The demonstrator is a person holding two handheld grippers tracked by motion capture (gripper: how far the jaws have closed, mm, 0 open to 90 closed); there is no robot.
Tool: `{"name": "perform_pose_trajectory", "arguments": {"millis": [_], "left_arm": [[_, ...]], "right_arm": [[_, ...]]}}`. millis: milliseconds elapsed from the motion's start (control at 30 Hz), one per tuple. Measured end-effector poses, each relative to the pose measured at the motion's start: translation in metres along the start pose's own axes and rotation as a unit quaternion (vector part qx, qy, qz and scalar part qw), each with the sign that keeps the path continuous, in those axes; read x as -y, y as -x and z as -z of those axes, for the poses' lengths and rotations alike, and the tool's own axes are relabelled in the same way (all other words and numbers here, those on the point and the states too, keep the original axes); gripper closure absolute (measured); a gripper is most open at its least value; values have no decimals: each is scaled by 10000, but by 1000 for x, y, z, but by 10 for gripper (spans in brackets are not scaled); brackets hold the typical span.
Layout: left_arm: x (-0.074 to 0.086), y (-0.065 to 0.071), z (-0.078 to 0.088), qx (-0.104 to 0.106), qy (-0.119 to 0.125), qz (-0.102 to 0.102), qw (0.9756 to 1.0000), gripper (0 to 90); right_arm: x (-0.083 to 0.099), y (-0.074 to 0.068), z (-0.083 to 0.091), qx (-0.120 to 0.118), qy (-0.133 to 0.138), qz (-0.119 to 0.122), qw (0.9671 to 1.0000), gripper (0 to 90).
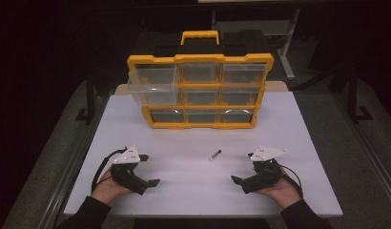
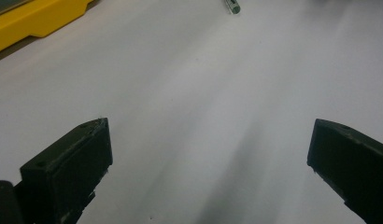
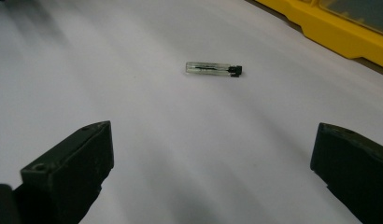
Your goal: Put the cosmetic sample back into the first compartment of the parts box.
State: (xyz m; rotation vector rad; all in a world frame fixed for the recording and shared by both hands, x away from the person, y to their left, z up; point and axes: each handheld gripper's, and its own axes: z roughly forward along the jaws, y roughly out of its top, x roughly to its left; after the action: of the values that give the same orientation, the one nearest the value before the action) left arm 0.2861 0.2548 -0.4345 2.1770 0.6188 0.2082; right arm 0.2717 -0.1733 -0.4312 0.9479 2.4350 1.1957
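A small clear tube with a black cap (image 1: 215, 155) lies on the white table (image 1: 193, 191), between and a little ahead of both grippers. It lies ahead of the jaws in the right gripper view (image 3: 213, 69), and its end shows at the top edge of the left gripper view (image 2: 232, 5). My left gripper (image 1: 149, 170) rests at the near left, held in a hand, jaws wide apart with nothing between them (image 2: 208, 158). My right gripper (image 1: 243, 168) rests at the near right, likewise open and empty (image 3: 213, 158).
A yellow organiser case (image 1: 199, 90) with clear drawers stands at the back of the table; its top-left drawer (image 1: 153, 85) is pulled out toward me. Its yellow base shows at an upper corner of each gripper view (image 2: 35, 18) (image 3: 339, 32).
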Motion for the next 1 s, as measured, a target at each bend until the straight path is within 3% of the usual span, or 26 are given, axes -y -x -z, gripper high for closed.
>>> {"name": "perform_pose_trajectory", "arguments": {"millis": [1000], "left_arm": [[1,-1,0,-13,43,45,10000,0]], "right_arm": [[-27,7,-24,77,13,-153,9999,0]]}}
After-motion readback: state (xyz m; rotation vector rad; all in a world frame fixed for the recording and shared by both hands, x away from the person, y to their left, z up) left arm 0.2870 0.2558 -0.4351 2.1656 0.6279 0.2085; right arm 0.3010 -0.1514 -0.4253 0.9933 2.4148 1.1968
